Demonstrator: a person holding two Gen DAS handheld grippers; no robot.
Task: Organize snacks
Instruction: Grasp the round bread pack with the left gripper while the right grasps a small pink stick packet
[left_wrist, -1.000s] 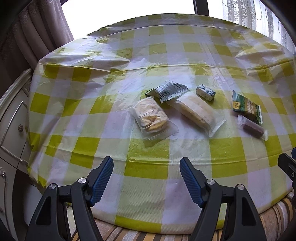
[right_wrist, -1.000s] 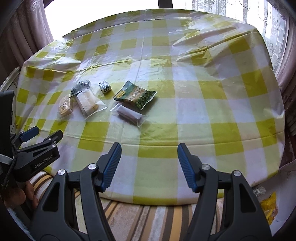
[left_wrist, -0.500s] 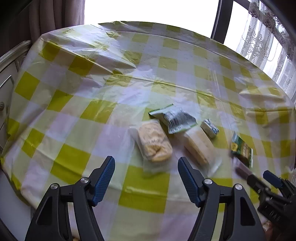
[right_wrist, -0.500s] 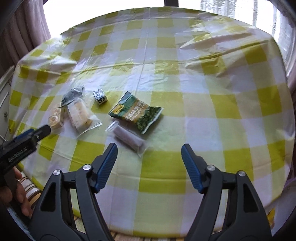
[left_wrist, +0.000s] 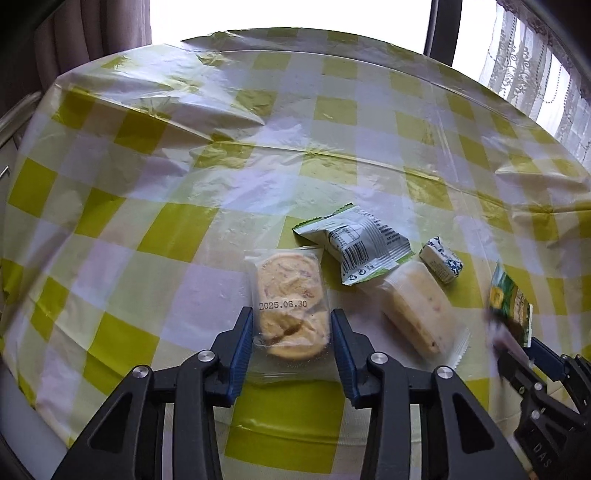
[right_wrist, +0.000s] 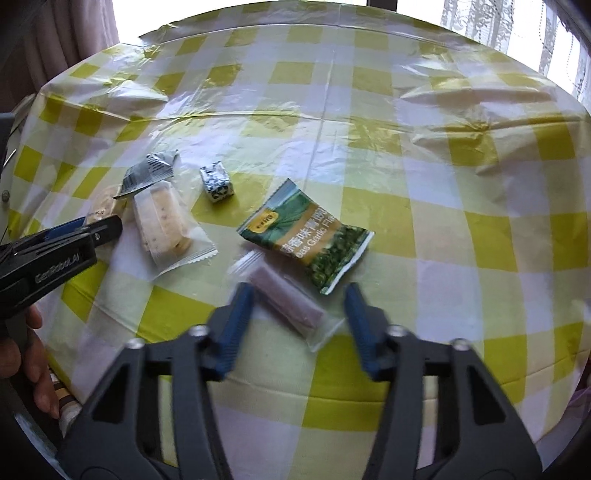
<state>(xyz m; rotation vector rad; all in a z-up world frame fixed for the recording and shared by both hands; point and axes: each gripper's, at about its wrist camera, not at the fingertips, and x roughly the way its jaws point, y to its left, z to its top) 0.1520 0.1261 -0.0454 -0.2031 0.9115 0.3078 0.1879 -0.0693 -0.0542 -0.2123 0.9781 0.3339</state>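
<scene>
Left wrist view, table items left to right:
- left gripper: jaws closing, clear cookie pack between pads, contact unclear.
- grey wrapper, overlapping long biscuit pack.
- small wrapped cube.
- right gripper: jaws closing around purple bar pack, untouched; green pea bag just beyond.

tablecloth: yellow-green and white checks, glossy
cookie packet: clear, pale yellow biscuit, black date print
crumpled wrapper: white, green edge, black barcode
small cube: white, dark blue pattern
peas bag: green, gold band
sausage packet: clear, purplish-brown
tool pads: blue, black arms
</scene>
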